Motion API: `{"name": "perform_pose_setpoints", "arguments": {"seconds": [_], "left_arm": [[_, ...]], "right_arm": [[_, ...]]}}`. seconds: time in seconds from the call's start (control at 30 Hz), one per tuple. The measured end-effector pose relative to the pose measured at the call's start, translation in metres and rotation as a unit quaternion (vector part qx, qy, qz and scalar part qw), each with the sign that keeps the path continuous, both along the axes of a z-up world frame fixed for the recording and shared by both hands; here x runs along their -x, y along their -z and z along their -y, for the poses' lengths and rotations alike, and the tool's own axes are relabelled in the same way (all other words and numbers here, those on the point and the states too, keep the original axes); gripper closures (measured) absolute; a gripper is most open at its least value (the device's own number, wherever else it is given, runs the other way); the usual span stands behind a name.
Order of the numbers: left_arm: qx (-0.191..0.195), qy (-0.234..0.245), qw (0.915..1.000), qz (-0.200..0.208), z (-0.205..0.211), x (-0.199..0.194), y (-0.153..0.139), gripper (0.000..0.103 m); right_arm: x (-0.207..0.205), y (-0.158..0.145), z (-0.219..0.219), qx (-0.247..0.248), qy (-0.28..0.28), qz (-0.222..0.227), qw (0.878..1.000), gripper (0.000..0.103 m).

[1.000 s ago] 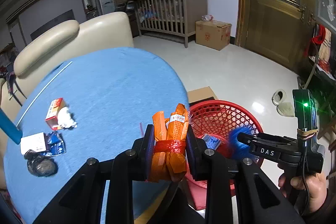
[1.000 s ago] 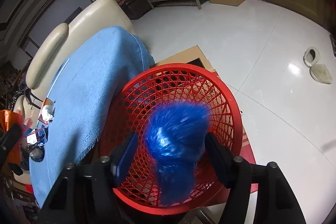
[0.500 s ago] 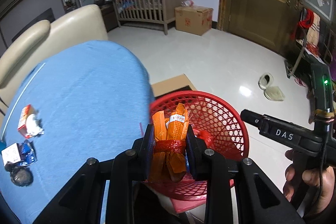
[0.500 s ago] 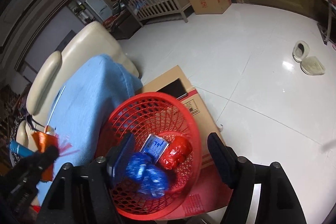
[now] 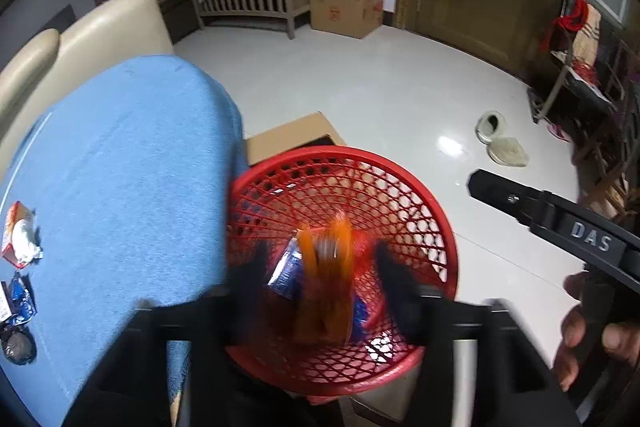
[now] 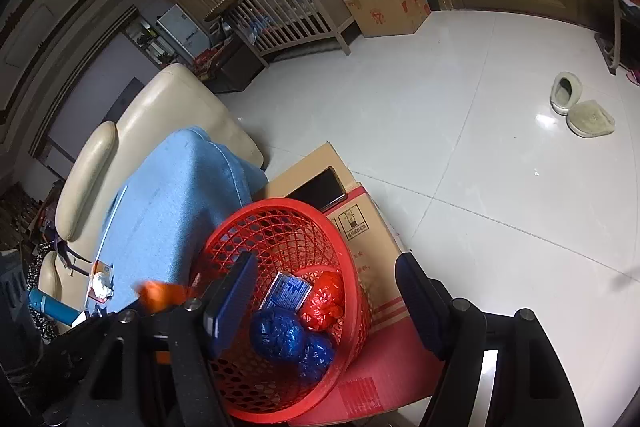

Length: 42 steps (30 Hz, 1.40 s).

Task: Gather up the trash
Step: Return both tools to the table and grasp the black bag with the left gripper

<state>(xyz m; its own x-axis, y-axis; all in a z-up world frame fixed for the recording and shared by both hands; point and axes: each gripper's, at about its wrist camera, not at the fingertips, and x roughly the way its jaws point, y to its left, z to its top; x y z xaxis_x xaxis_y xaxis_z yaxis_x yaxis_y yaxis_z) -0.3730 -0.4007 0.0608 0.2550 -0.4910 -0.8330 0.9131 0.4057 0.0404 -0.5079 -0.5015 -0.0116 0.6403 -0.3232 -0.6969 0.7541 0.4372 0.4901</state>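
A red mesh basket (image 5: 404,187) (image 6: 352,267) stands on a cardboard box beside the blue-covered table (image 5: 120,163). My left gripper (image 5: 324,267) is over the basket with its jaws spread wide and blurred; an orange wrapper bundle (image 5: 326,279) is between them, blurred, apart from both fingers. In the right wrist view the orange bundle (image 6: 160,295) shows at the basket's left rim. The basket holds a blue bag (image 6: 276,333), a red bag (image 6: 324,303) and a small blue-white packet (image 6: 286,291). My right gripper (image 6: 324,291) is open and empty above the basket.
On the table's left edge lie a red-white carton with crumpled paper (image 5: 18,237), a blue wrapper (image 5: 20,301) and a dark lump (image 5: 18,347). A cream sofa (image 5: 100,27) is behind the table. A cardboard box (image 5: 344,9), a crib and slippers (image 5: 500,143) are on the white floor.
My left gripper carried the orange bundle from the table to over the basket and has opened its jaws. My right gripper let the blue bag fall into the basket and drew back.
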Motion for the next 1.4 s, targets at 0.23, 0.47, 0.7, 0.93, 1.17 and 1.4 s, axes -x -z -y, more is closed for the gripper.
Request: {"name": "perform_pose_setpoints", "arguments": {"seconds": [0.23, 0.47, 0.7, 0.93, 1.17, 1.4], "left_arm": [[0.037, -0.040, 0.9985, 0.010, -0.023, -0.024, -0.020, 0.030], [0.059, -0.090, 0.9942, 0.004, -0.061, -0.055, -0.032, 0.030], [0.068, -0.132, 0.9889, 0.003, -0.109, -0.077, -0.032, 0.030], [0.084, -0.200, 0.9762, -0.004, -0.168, -0.115, -0.032, 0.030], [0.090, -0.313, 0.9456, -0.006, -0.241, -0.172, -0.030, 0.028], [0.071, -0.428, 0.9011, -0.006, -0.284, -0.234, -0.006, 0.026]], "right_arm": [[-0.005, -0.006, -0.005, 0.005, -0.007, 0.003, 1.000, 0.028], [-0.021, -0.018, -0.017, 0.020, -0.028, 0.000, 0.999, 0.028], [-0.049, -0.029, -0.039, 0.035, -0.065, -0.006, 0.997, 0.028], [-0.087, -0.038, -0.074, 0.054, -0.117, -0.021, 0.991, 0.028], [-0.127, -0.041, -0.114, 0.069, -0.169, -0.038, 0.982, 0.028], [-0.163, -0.046, -0.155, 0.089, -0.222, -0.056, 0.969, 0.028]]}}
